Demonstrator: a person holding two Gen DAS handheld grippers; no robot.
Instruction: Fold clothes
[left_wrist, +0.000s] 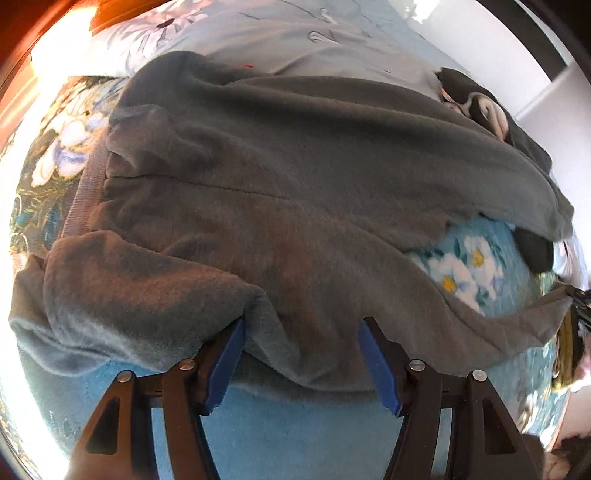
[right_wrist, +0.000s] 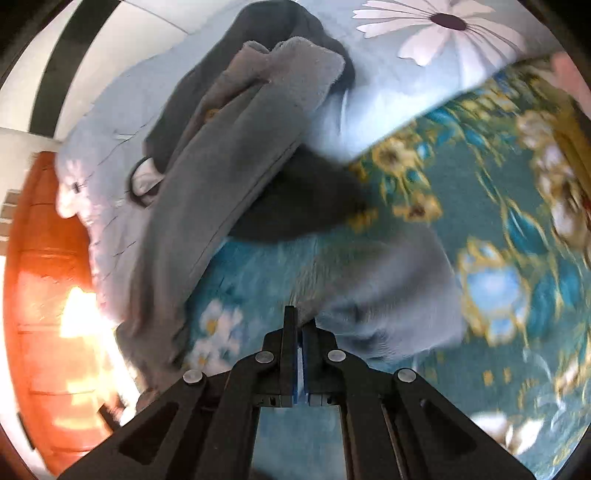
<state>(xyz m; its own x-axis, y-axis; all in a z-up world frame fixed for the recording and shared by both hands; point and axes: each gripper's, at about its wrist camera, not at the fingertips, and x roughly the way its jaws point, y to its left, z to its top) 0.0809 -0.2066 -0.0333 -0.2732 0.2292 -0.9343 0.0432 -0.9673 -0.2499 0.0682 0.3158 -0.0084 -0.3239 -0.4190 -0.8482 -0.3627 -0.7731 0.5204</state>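
Note:
A grey fleece garment (left_wrist: 277, 166) lies spread over the bed, with a ribbed hem at its left side. My left gripper (left_wrist: 301, 325) stands open at the garment's near edge, and the cloth drapes between and over its blue pads (left_wrist: 225, 362). In the right wrist view my right gripper (right_wrist: 301, 317) is shut on a grey end of the garment (right_wrist: 376, 280), which hangs blurred just ahead of it. The rest of the garment (right_wrist: 221, 147) stretches away to the upper left. The right gripper (left_wrist: 576, 306) also shows at the far right, pulling a corner taut.
A teal floral blanket (right_wrist: 480, 184) covers the bed, with a pale blue daisy-print duvet (right_wrist: 406, 92) behind it. A dark garment with white patches (left_wrist: 476, 99) lies at the far right. A wooden headboard (right_wrist: 44, 258) and white wall border the bed.

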